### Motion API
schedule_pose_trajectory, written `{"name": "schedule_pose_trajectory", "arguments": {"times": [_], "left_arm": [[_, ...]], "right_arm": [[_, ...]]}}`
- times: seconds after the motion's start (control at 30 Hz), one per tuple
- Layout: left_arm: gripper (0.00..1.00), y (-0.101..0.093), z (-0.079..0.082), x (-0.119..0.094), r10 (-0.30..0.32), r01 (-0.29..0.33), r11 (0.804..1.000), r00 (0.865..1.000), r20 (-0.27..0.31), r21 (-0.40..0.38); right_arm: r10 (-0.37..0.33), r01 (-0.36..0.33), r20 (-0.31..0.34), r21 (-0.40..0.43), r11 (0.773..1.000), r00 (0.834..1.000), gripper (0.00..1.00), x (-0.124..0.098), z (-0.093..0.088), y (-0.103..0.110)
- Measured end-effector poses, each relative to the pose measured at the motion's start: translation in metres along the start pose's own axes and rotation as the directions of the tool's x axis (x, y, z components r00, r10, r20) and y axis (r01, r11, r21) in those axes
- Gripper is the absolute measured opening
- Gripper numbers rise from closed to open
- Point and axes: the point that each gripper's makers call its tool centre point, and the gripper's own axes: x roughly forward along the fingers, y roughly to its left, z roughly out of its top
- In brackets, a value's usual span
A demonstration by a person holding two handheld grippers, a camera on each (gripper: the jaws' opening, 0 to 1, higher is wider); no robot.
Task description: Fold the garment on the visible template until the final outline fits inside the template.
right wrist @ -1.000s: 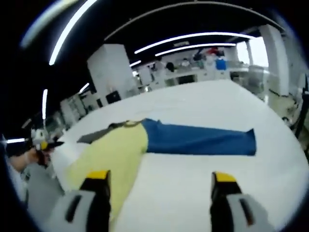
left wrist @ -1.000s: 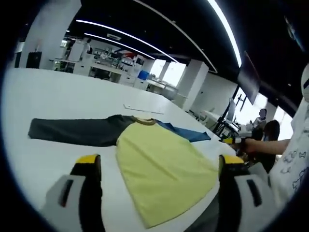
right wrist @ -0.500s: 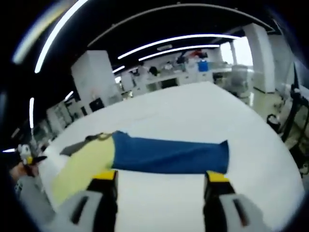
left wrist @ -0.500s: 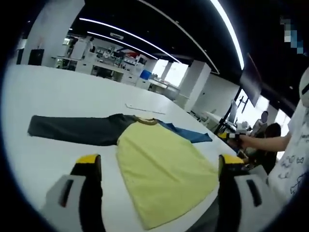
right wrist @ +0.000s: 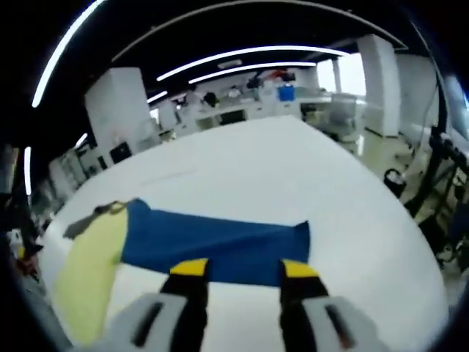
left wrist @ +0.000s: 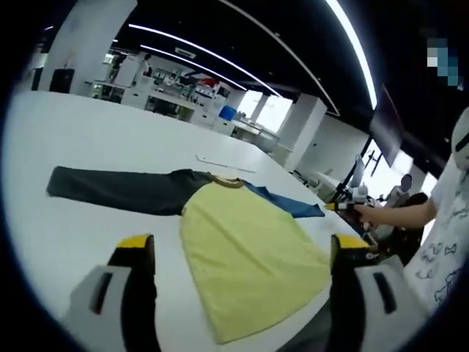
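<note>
A long-sleeved garment lies flat on the white table [left wrist: 88,139]. In the left gripper view its yellow body [left wrist: 245,253] is in the middle, with a dark grey sleeve [left wrist: 117,191] stretched left and a blue sleeve [left wrist: 289,205] to the right. My left gripper [left wrist: 242,246] hovers wide open over the yellow hem, holding nothing. In the right gripper view the blue sleeve [right wrist: 212,238] runs across, with the yellow body [right wrist: 88,268] at its left. My right gripper [right wrist: 245,269] stands at the sleeve's near edge by the cuff, its jaws partly narrowed with a clear gap.
A thin pale strip [left wrist: 223,163] lies on the table beyond the collar. A person's hand [left wrist: 377,214] reaches in at the right of the left gripper view. The table edge [right wrist: 396,220] drops off right of the cuff. Desks and shelves stand far behind.
My right gripper has moved in close to the blue sleeve's cuff end and its jaws have narrowed. The left gripper stays about where it was, wide open.
</note>
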Motion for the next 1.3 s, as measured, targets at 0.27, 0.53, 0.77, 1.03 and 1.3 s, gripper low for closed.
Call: {"name": "schedule_pose_trajectory", "arguments": {"times": [0.27,0.53,0.77,1.03,1.3], "left_arm": [[0.96,0.002,-0.006,-0.001,0.019,-0.019,1.0,1.0,-0.015,0.0],[0.94,0.001,-0.013,0.002,0.016,-0.017,1.0,0.999,-0.029,-0.019],[0.94,0.002,-0.021,0.002,0.019,-0.021,0.999,0.999,-0.045,-0.037],[0.93,0.001,-0.026,0.008,0.014,-0.016,0.998,0.999,-0.048,-0.055],[0.92,0.003,-0.026,0.008,0.007,-0.009,0.998,0.999,-0.038,-0.063]], "right_arm": [[-0.151,0.145,-0.101,-0.065,0.987,0.983,0.29,0.015,-0.018,-0.033],[-0.19,0.197,-0.114,0.051,0.979,0.975,0.23,0.025,-0.021,-0.045],[-0.211,0.216,-0.143,0.025,0.976,0.967,0.16,0.03,-0.029,-0.056],[-0.192,0.201,-0.156,0.044,0.979,0.969,0.0,0.026,-0.032,-0.049],[-0.194,0.204,-0.165,0.047,0.978,0.967,0.0,0.017,-0.033,-0.045]]}}
